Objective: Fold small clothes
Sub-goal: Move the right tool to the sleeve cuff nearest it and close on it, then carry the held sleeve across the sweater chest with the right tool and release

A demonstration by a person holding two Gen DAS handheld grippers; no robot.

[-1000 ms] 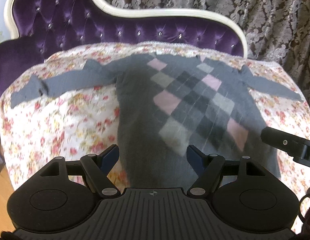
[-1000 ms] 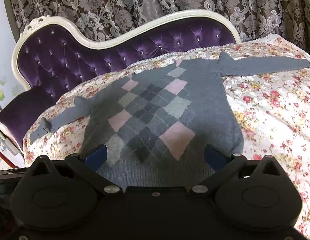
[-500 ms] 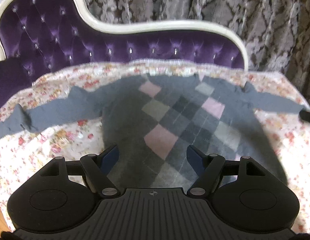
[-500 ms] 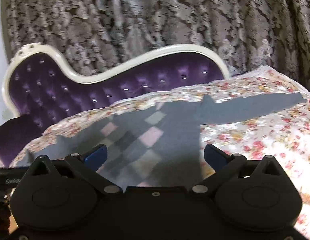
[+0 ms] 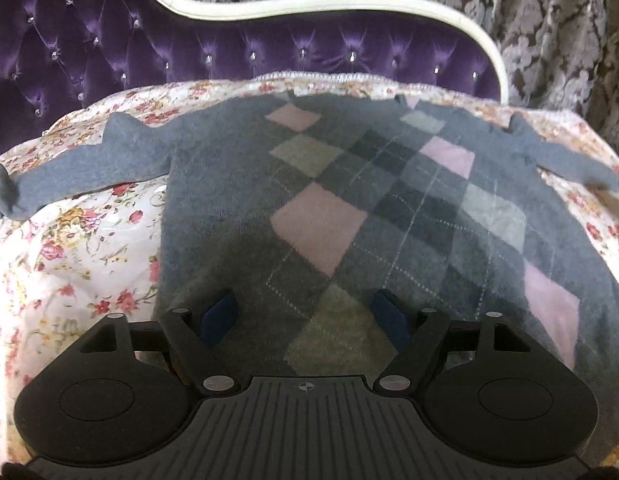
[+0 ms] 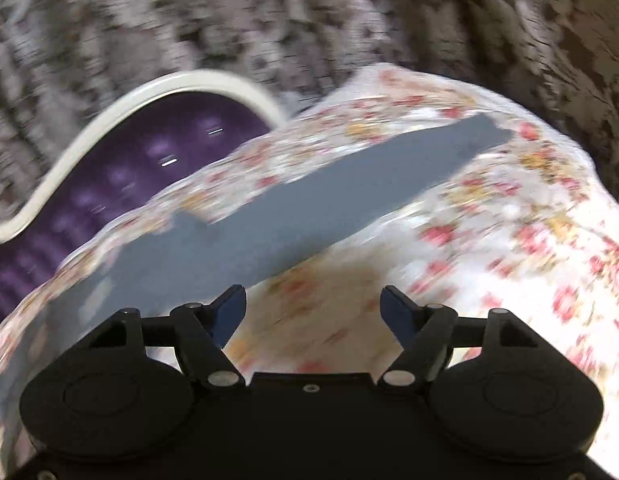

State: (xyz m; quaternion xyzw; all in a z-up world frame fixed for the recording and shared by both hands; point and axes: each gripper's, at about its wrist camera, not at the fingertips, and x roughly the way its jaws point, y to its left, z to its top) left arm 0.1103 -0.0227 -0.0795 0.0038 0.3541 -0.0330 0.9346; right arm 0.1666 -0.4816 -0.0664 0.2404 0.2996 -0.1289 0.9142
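A small grey sweater (image 5: 229,184) with a pink, grey and dark argyle front lies flat on a floral cloth (image 5: 81,248), both sleeves spread out. My left gripper (image 5: 305,316) hovers low over the sweater's lower hem; its jaws are opening and nothing sits between the blue pads. In the blurred right wrist view the sweater's right sleeve (image 6: 333,204) runs diagonally up to the right. My right gripper (image 6: 313,312) is over the floral cloth (image 6: 509,240) just below that sleeve, jaws closing, with nothing between them.
A purple tufted sofa back (image 5: 237,52) with a cream frame (image 5: 309,4) rises behind the cloth. A patterned curtain (image 5: 557,28) hangs behind it. The cloth drops away at the left and right edges.
My left gripper came down and closer to the sweater's hem. My right gripper swung far to the right, from over the sweater's body to beside its right sleeve, and its jaws narrowed.
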